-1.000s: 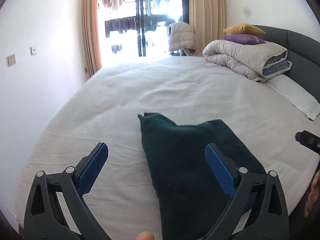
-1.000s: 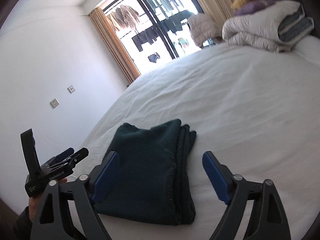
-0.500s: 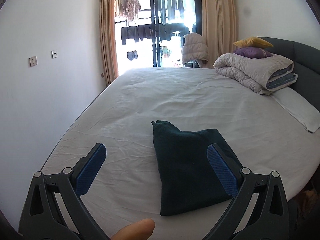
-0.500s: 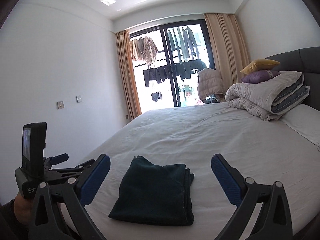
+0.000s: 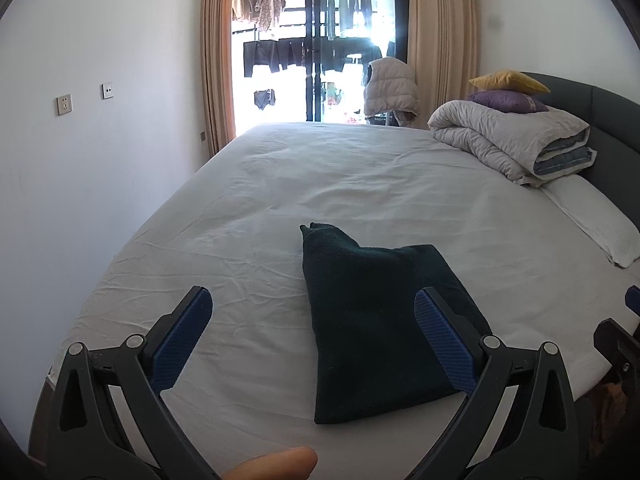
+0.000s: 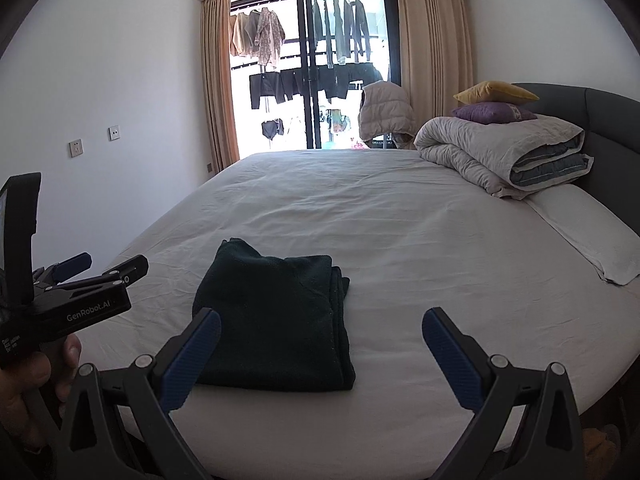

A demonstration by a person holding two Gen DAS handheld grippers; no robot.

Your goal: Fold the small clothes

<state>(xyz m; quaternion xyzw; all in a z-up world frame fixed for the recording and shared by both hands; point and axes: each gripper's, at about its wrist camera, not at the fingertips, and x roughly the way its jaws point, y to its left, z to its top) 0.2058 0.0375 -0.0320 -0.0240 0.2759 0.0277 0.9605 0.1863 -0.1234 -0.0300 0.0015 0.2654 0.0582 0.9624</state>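
Bed [image 6: 400, 240], white sheet, spanning the room; rolled grey duvet [image 6: 500, 152] at its headboard end, purple and yellow cushions stacked on top. Dark green garment [image 6: 276, 320], folded into a flat rectangle, lying on the sheet near the front edge, touched by neither tool. Left gripper [image 5: 312, 320] with blue pads spread wide, empty, its side lettered "GenRobot.AI"; right gripper [image 6: 320, 340] likewise wide apart, empty, having just finished opening.
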